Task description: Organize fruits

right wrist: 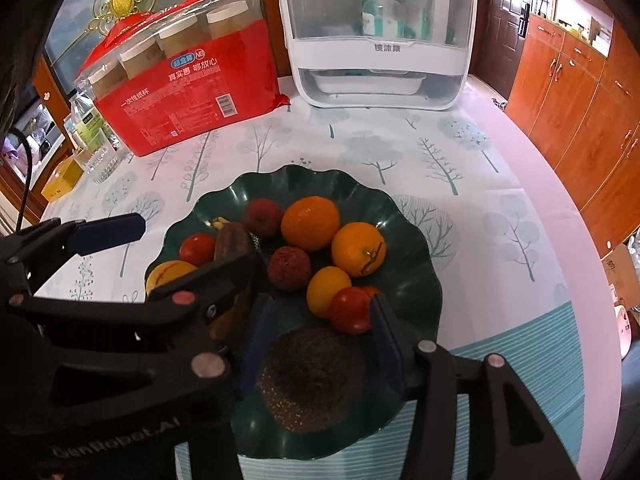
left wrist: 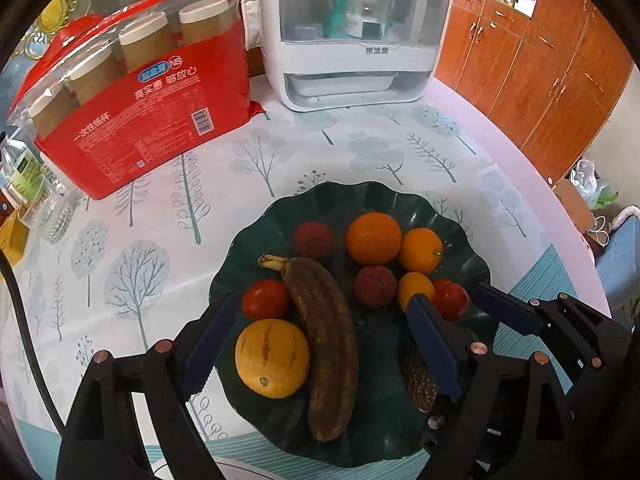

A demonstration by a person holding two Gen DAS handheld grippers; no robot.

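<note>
My left claw point(left wrist: 316, 338) stands apart astride the brown banana point(left wrist: 326, 344) and my right claw point(right wrist: 320, 344), jaws also apart, flanks the dark rough fruit point(right wrist: 312, 376), both resting in the green plate point(right wrist: 416, 248) near the surface's front edge so nothing rolls.

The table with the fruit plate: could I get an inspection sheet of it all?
Surface: tree-print tablecloth.
Job's things: green plate holding banana, oranges, tomatoes, brown rough fruit.
Clutter: red cup pack, white appliance, glass.
Grippers: left gripper jaws open astride banana; right gripper jaws open astride brown rough fruit.
Cables: black cable at left.
Surroundings: wooden cabinets.
</note>
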